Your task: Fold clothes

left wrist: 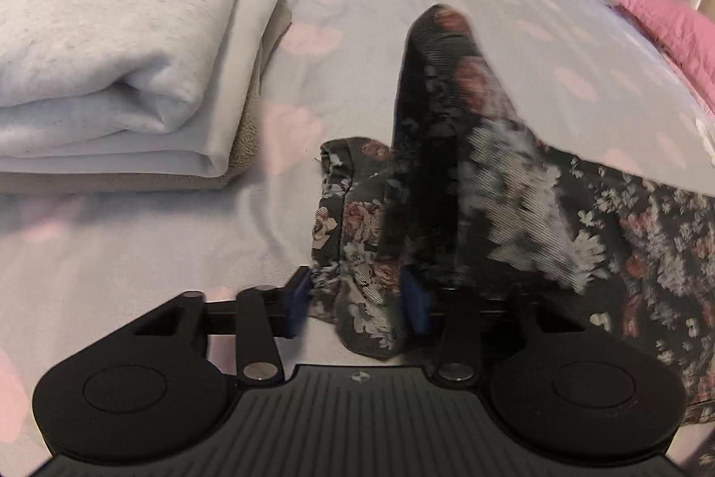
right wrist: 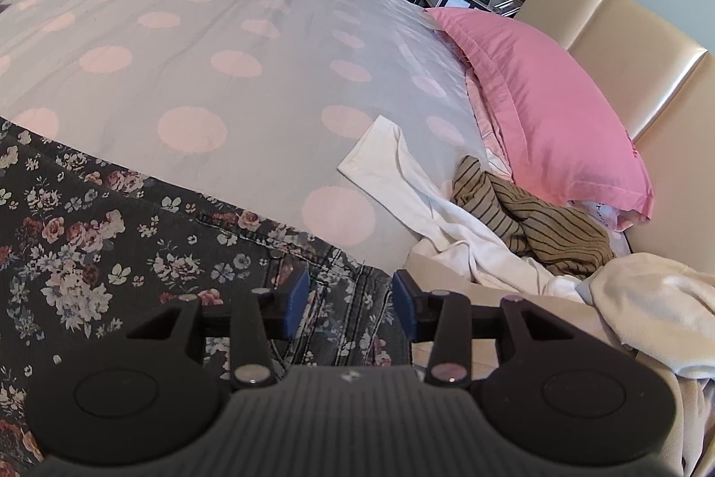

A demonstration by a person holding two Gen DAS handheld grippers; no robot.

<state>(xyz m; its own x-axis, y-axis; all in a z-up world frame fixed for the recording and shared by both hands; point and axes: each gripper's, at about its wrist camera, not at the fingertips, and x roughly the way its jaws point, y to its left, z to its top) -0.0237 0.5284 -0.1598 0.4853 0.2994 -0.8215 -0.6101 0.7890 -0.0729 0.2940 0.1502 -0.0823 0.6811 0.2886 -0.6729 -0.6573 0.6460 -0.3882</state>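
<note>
Dark floral trousers [left wrist: 514,182] lie on the bed, one blurred part standing up in a peak toward the middle of the left wrist view. A bunched end of them fills the gap between the blue pads [left wrist: 299,298] of my left gripper [left wrist: 357,300], which is shut on the cloth. In the right wrist view the floral trousers [right wrist: 89,235] spread flat at lower left, a stitched seam and rivet showing. My right gripper [right wrist: 351,302] hangs over that seamed edge, open, with the cloth lying below the gap and neither pad pressing on it.
A stack of folded pale clothes [left wrist: 111,52] sits at the left on the dotted bedspread [right wrist: 223,30]. At the right lie a white garment [right wrist: 402,173], a striped brown one [right wrist: 536,217] and a cream one [right wrist: 648,298], by a pink pillow [right wrist: 549,97] and beige headboard [right wrist: 625,30].
</note>
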